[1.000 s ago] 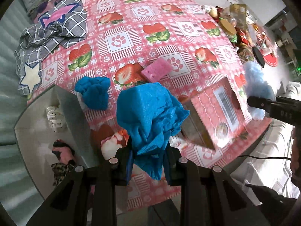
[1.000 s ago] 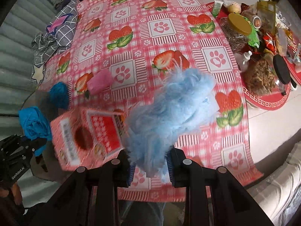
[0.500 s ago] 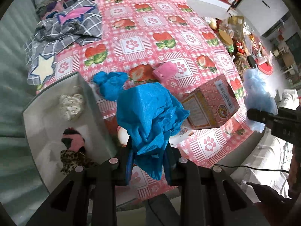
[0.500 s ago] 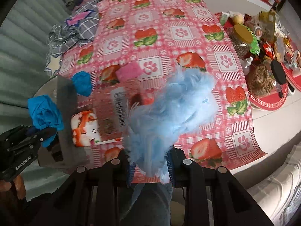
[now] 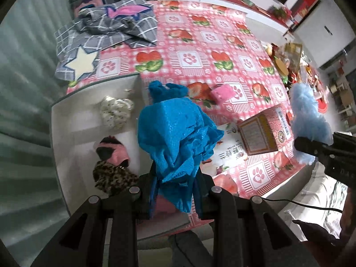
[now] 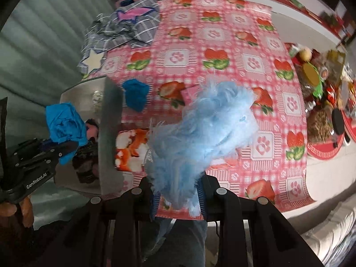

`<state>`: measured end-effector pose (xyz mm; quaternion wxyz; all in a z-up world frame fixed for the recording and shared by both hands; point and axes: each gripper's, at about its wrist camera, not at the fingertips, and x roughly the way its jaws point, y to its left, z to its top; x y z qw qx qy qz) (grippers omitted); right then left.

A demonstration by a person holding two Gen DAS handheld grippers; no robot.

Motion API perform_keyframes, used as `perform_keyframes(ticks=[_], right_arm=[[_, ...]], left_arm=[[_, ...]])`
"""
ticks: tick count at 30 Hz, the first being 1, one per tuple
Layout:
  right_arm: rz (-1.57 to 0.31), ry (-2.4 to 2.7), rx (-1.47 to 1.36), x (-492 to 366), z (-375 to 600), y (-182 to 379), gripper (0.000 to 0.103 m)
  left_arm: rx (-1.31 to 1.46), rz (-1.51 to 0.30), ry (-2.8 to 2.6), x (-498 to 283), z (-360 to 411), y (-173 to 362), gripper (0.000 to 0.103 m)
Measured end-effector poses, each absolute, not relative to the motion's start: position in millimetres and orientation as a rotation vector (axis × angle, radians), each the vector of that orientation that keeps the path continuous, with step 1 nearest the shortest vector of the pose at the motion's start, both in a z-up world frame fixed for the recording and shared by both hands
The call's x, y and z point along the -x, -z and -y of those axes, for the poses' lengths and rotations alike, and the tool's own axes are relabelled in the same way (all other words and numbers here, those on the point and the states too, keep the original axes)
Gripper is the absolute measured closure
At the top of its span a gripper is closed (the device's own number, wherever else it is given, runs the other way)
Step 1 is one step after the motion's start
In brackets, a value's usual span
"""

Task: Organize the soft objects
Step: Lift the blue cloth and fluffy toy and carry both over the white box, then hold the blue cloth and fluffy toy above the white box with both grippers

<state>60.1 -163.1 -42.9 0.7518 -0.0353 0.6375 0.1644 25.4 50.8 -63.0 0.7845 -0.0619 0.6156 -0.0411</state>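
My left gripper [image 5: 174, 191] is shut on a crumpled blue cloth [image 5: 175, 138] and holds it above the edge of a grey bin [image 5: 73, 115]. The bin holds a white dotted scrunchie [image 5: 115, 111], a pink and black soft item [image 5: 111, 151] and a leopard-print one [image 5: 113, 178]. My right gripper [image 6: 178, 198] is shut on a fluffy light-blue item [image 6: 204, 129], held above the table; it also shows in the left wrist view [image 5: 307, 115]. A blue knitted piece [image 6: 135, 94] and a pink sponge [image 5: 222, 92] lie on the tablecloth.
A pink carton [image 5: 260, 131] and a printed packet [image 6: 131, 149] lie by the bin. A grey checked cloth [image 5: 106, 29] lies at the far left. Jars and food clutter [image 6: 318, 89] crowd the right edge. The table's near edge is close.
Both grippers have moved left with their loads. The bin's inside has come into fuller view under the blue cloth, and the fluffy item is now nearer the bin.
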Motion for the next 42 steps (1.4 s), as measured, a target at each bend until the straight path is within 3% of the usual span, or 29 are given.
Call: perform_keyframes(ticks=[42], right_arm=[[-1.376, -0.723, 0.412, -47.6, 0.4, 48.2, 0.073]], left_arm=[[0.346, -1.326, -0.150, 26.1, -139.6, 77.0, 0.074]])
